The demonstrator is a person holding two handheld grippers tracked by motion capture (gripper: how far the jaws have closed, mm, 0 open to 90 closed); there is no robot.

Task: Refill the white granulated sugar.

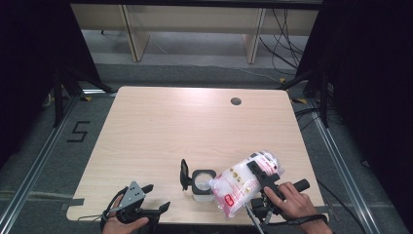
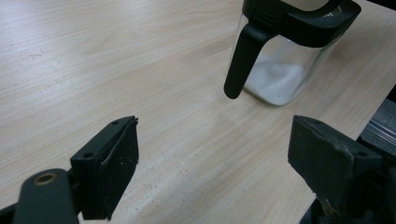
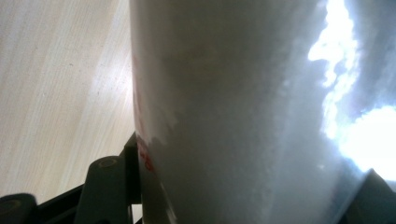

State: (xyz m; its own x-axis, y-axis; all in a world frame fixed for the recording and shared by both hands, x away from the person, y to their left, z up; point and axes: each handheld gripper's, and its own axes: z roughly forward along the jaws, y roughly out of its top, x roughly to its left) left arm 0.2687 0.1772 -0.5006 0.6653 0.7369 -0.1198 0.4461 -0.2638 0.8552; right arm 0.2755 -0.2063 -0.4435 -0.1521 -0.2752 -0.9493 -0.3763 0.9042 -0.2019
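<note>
A clear plastic bag [image 1: 243, 183] of white grains with red print lies tilted, its lower corner over the mouth of a small glass jar [image 1: 203, 187]. My right gripper [image 1: 260, 170] is shut on the bag's middle; in the right gripper view the bag [image 3: 243, 116] bulges between both jaws. The jar has a black collar and a black flip lid [image 1: 184, 174] standing open at its left. In the left gripper view the jar [image 2: 280, 74] holds a little white powder. My left gripper [image 1: 157, 197] rests open near the table's front edge, left of the jar, with nothing between its fingers [image 2: 116, 163].
The light wooden table [image 1: 195, 126] has a round cable hole [image 1: 235, 101] at the back right. Wooden shelving legs and cables stand on the floor beyond the table. Dark curtains hang on both sides.
</note>
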